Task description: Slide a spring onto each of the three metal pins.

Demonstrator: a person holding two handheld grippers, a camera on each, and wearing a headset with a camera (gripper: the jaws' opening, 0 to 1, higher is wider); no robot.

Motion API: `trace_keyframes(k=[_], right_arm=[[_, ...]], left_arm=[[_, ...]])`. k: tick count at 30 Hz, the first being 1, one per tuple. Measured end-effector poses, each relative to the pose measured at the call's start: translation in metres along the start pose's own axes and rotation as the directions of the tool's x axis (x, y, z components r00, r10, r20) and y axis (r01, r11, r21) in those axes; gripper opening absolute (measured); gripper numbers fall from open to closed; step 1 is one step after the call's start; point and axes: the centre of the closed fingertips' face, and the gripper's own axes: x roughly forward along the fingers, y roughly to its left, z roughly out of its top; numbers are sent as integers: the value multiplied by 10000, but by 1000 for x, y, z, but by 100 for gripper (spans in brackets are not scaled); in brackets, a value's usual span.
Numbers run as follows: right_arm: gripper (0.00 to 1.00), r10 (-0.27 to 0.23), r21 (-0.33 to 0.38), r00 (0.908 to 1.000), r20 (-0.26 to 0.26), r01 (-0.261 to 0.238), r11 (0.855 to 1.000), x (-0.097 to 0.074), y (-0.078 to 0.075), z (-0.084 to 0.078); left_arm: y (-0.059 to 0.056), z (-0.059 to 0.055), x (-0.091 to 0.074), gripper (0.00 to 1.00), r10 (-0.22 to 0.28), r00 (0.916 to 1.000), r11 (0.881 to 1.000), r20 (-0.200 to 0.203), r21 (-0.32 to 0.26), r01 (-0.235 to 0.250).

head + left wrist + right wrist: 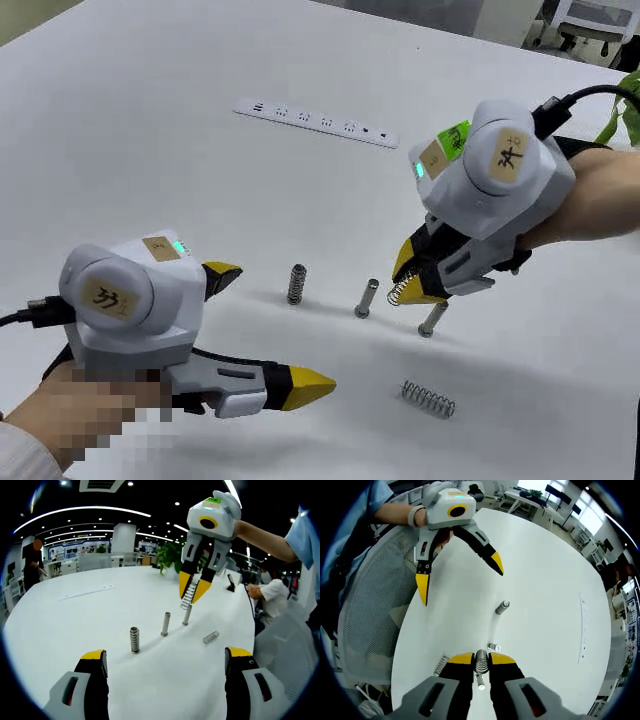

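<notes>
One of the three pins, the first pin [297, 284], already wears its coil, so we count a third of the job as done. Our right gripper [412, 283] has its fingers pinched on the held spring [399, 291], which hangs from the tips just above and beside the top of the end pin [432, 319]. In the right gripper view that pin sits directly beneath the closed tips, with the coil clamped between them. We cannot tell whether the coil's lower end has begun to pass over the pin's tip.

The middle pin [367, 298] stands bare, just to one side of those fingertips. Our left gripper [268, 328] has its fingers spread wide with nothing between them, and the first pin stands a little ahead of its tips.

The loose spring [428, 398] lies flat on the white table [150, 120], near the right gripper's fingers and well off to the side of the left's.

As we judge it, two steps are left: seat the held spring on the end pin, then fetch the loose spring for the middle pin.
</notes>
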Motion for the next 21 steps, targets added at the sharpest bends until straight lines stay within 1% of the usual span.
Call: trace_keyframes(k=[3, 4, 8, 10, 12, 16, 21], right_arm=[[12, -20, -112, 10000, -57, 19, 9999, 0, -5, 3], [12, -16, -322, 9998, -215, 10, 9995, 1, -7, 3], [12, -22, -478, 9995, -307, 7, 9989, 3, -15, 5], [12, 24, -548, 9992, -398, -46, 9985, 5, -19, 5], [12, 95, -596, 9988, -483, -124, 9981, 7, -23, 5], [12, 230, -763, 9973, -695, -283, 9967, 10, -23, 5], [12, 389, -884, 9951, -908, -470, 9950, 14, -23, 5]], left_arm=[[-1, -1, 0, 100, -33, 10000, 10000, -61, -19, 33], [-1, -2, 1, 100, -55, 9999, 10000, -93, 6, 55], [-2, -2, 2, 100, -96, 9999, 10000, -100, 27, 96], [0, -4, 2, 99, -45, 9998, 9999, -174, 108, 47], [1, -3, 1, 99, -18, 9999, 10000, -118, 65, 19], [5, -3, 0, 99, 102, 9999, 9999, -121, 90, -101], [4, -3, 1, 99, 80, 9999, 9999, -122, 109, -78]])
